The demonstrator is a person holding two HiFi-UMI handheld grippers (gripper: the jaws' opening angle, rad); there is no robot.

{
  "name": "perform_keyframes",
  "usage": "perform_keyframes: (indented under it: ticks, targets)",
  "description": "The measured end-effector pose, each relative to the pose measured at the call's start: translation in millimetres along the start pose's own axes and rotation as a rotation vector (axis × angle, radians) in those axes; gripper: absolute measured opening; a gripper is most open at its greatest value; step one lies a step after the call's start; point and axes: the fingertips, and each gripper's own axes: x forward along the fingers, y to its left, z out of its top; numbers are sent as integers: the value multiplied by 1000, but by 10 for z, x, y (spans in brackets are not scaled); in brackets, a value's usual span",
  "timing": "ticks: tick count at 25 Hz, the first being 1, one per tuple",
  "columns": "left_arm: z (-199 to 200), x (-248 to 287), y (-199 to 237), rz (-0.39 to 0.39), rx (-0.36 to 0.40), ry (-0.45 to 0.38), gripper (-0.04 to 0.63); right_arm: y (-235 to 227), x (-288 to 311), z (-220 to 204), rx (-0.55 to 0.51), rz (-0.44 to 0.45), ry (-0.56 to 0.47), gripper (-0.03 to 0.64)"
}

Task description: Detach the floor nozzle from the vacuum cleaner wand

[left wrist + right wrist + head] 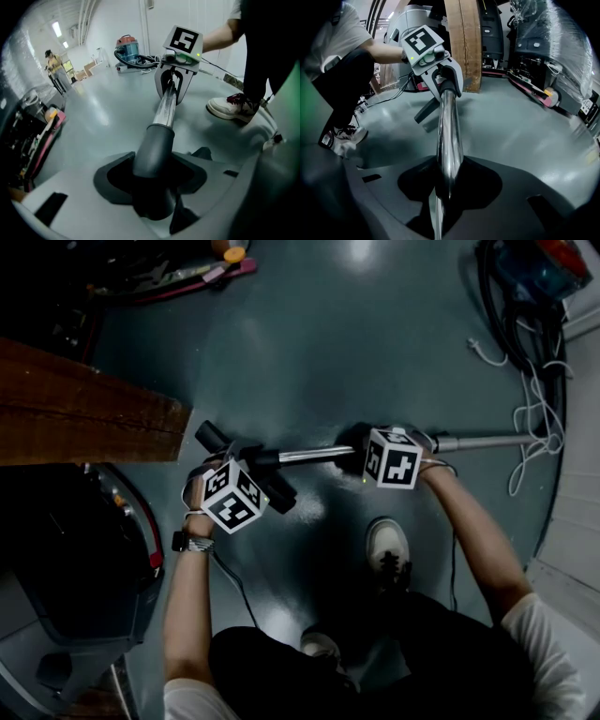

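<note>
Left gripper view showed the left gripper (154, 187) clamped on the floor nozzle's neck (157, 145); farther along, the right gripper (171, 89) gripped the chrome wand (165, 110).

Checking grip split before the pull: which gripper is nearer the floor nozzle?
Left. The left gripper is shut on the nozzle neck, right beside the floor nozzle. The right gripper holds the chrome wand further along, away from it.

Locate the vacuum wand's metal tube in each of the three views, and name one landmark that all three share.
Head view: the metal wand tube lies level across the middle.
Left gripper view: the tube is at centre, rising from the dark nozzle neck.
Right gripper view: the tube is at centre, running up from the bottom edge.
Shared landmark: the white shoe.
</note>
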Motion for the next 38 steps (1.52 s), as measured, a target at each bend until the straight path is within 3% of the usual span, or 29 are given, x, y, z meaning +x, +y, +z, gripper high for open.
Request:
perform_keyframes:
  ticks: [5,8,12,20,22,25,29,38]
  targets:
    - [39,-57,118,173,119,-11,201,-41,-13,26,22,24,-6,143]
    - [27,-53,128,214,159,-6,201,-38,-3,38,25,34,-8,143]
    - [-35,-12,71,140,114,3,199,-10,27,24,17,32,-1,143]
    - [-105,44,-53,-125,-80,4,199,1,23,42,-43,-17,20,143]
    - [-119,28,-82,-186,-100,17,199,3,23,80,-73,-26,26,143]
    - [-148,61,-101,-217,-95,41,199,14,58,55,-97,-21,52,143]
    - [-170,102,-66,-170,-68,27,199,-13,73,57,-81,-15,42,143]
    - [-146,92,119,53,106,44,199,-43,153,-78,16,56,52,141]
